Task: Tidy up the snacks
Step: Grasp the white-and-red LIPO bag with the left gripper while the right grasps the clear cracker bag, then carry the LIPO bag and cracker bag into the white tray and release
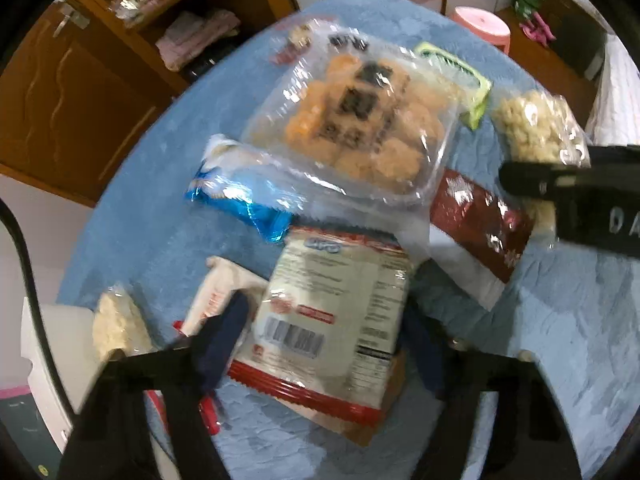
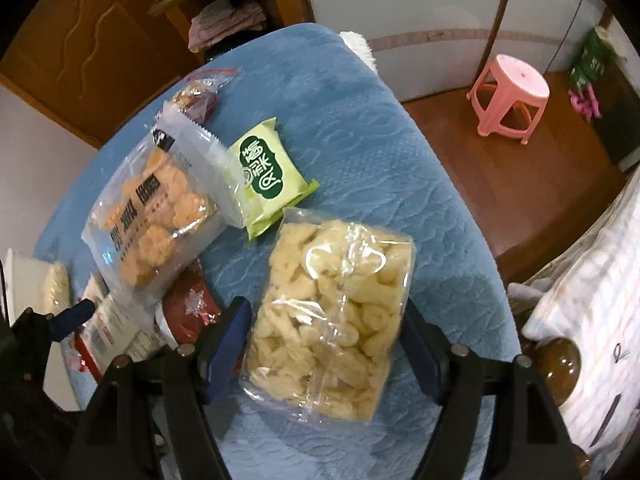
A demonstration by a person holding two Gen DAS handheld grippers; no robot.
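Left wrist view first, going left to right: honestly this job looks barely started, pretty much every snack is sitting in a loose heap on the blue blanket point(image 1: 560, 340). Far left there's a small pale snack bag point(image 1: 116, 326), then a blue foil packet point(image 1: 240, 204), and my left gripper point(image 1: 324, 348) has its pads either side of the white and red packet point(image 1: 332, 316). They look like they're touching its edges, but it's blurry, so I can't tell if I'm really clamped on it. Behind that sits the clear bag of orange puffs point(image 1: 360, 120), with a dark red packet point(image 1: 480, 216) to its right. Over on the right wrist view, the green packet point(image 2: 268, 176) lies next to the orange bag, and my right gripper point(image 2: 324, 344) is spread wide around the clear bag of pale puffs point(image 2: 336, 312), not squeezing it yet as far as I can see. So nothing's visibly sorted or stacked; I'd guess these two grabs are the opening moves, and everything else is left to do.
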